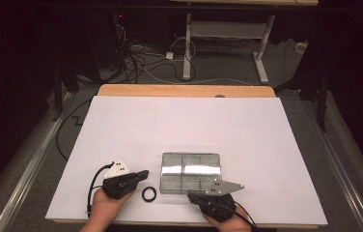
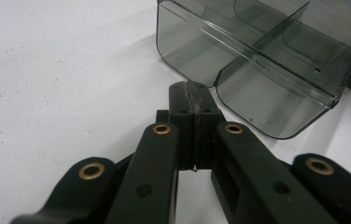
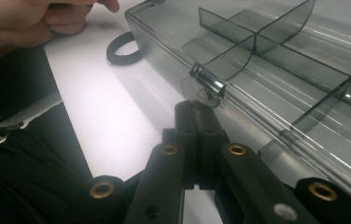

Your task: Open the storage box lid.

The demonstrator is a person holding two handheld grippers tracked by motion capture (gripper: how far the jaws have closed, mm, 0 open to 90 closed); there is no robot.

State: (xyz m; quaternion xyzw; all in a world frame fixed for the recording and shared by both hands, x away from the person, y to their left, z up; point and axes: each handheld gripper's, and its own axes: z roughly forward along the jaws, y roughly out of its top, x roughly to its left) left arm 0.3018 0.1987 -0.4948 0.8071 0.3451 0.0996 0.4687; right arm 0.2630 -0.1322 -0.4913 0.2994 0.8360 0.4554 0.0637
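Note:
A clear smoky-grey compartment box (image 1: 190,172) lies closed on the white sheet near the front edge. A black ring (image 1: 149,194) rests just left of its front corner. My left gripper (image 1: 143,174) lies left of the box, its jaws shut on nothing and pointing at the box's rounded corner (image 2: 267,60). In the left gripper view the shut tip (image 2: 193,88) stops just short of that corner. My right gripper (image 1: 192,195) lies at the box's front edge, also shut and holding nothing. Its tip (image 3: 196,106) sits right below the box's small front latch (image 3: 207,86). Farther off lies the ring (image 3: 126,49).
A white sheet (image 1: 184,125) covers the wooden table (image 1: 184,90), with bare room behind and beside the box. The person's other hand (image 3: 33,23) shows at the upper left of the right gripper view. Cables and a desk frame (image 1: 228,43) stand on the floor beyond.

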